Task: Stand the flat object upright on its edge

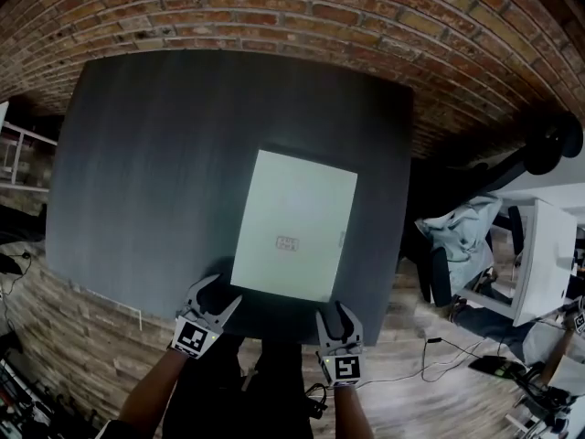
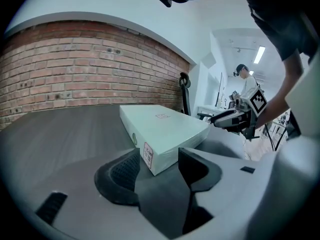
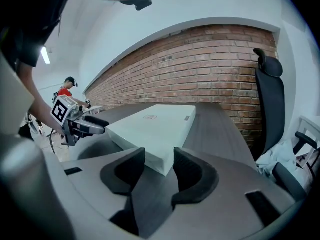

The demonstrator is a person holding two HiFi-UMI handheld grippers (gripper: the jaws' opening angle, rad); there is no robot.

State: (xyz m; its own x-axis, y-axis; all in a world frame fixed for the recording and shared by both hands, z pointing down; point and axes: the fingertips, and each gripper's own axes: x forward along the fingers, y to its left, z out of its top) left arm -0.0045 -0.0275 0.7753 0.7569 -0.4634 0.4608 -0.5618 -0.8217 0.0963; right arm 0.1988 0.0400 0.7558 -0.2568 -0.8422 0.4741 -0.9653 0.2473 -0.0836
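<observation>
Dim fisheye frames, edges bent, corners vignetted black.

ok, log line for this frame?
box: flat on table | left gripper: open, at near-left corner | right gripper: open, at near-right corner

Left gripper (image 1: 218,293): pale grey shell, black ribbed pads (image 2: 125,171), cube (image 1: 192,337) with a black-and-white square marker.
Right gripper (image 1: 335,315): same grey shell, black pads, marker cube.
Clothing: dark short sleeve (image 2: 287,29).
</observation>
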